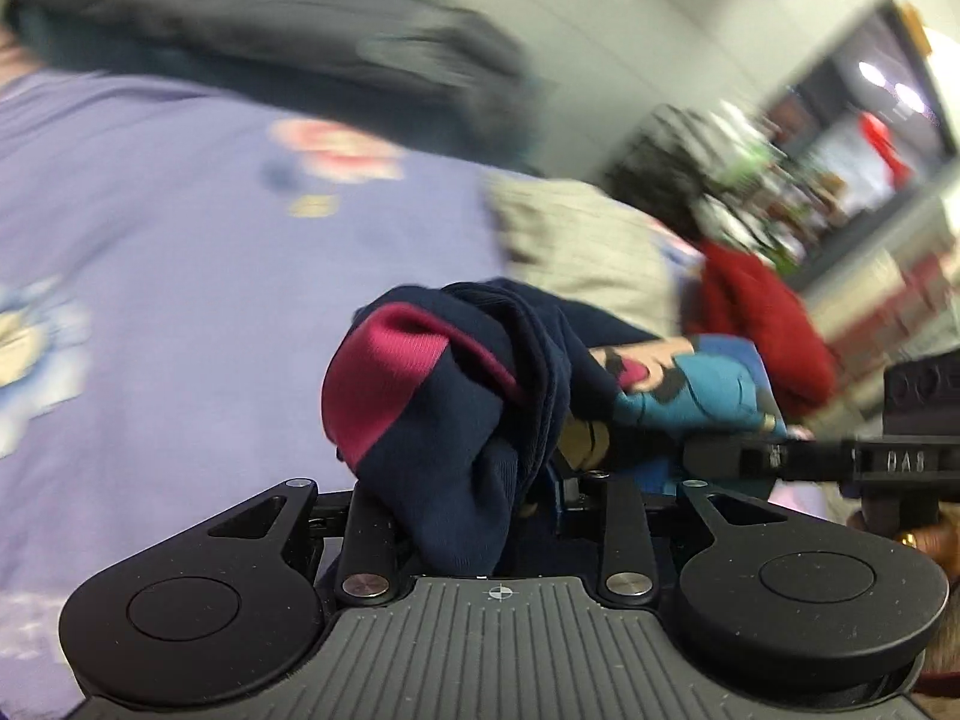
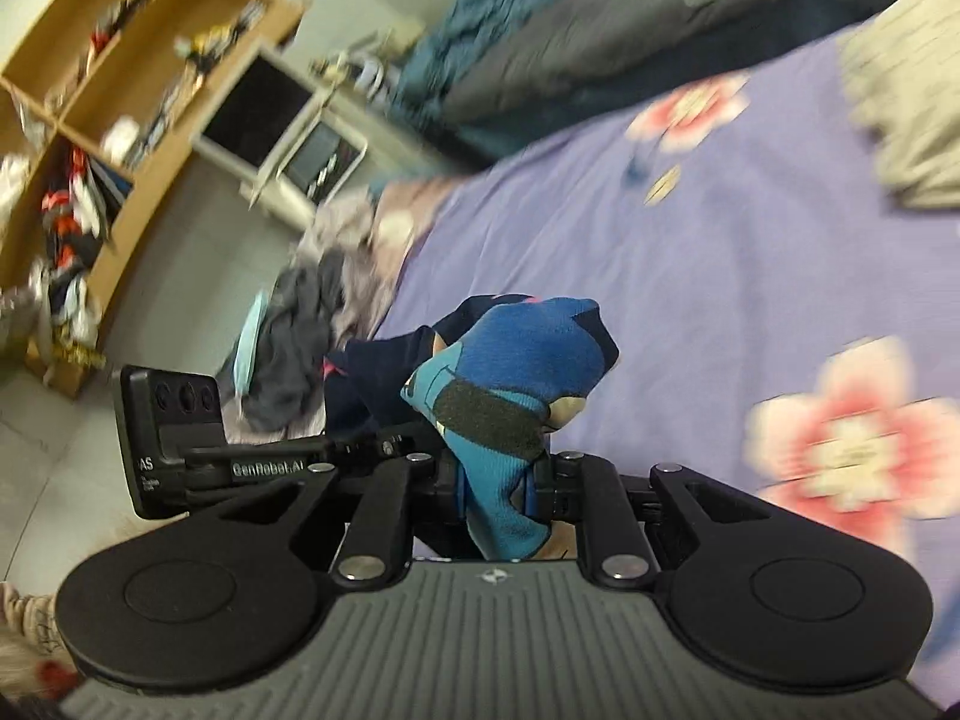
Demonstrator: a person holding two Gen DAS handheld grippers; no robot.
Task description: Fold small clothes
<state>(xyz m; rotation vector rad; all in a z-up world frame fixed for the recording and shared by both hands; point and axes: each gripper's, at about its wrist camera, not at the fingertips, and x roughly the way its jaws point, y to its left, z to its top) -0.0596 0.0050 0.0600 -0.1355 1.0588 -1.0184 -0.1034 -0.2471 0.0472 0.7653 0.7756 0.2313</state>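
A small navy garment with a magenta patch and a blue cartoon print hangs between both grippers above the purple flowered bedsheet. My left gripper is shut on its navy end, which bunches over the jaws. My right gripper is shut on the blue printed end. The right gripper also shows at the right edge of the left wrist view, and the left gripper at the left of the right wrist view. The fingertips are hidden by cloth.
A grey-and-teal blanket lies along the bed's far side. A beige striped cloth and a red garment lie on the sheet. Beside the bed are a clothes pile on the floor, a wooden shelf and a white cabinet.
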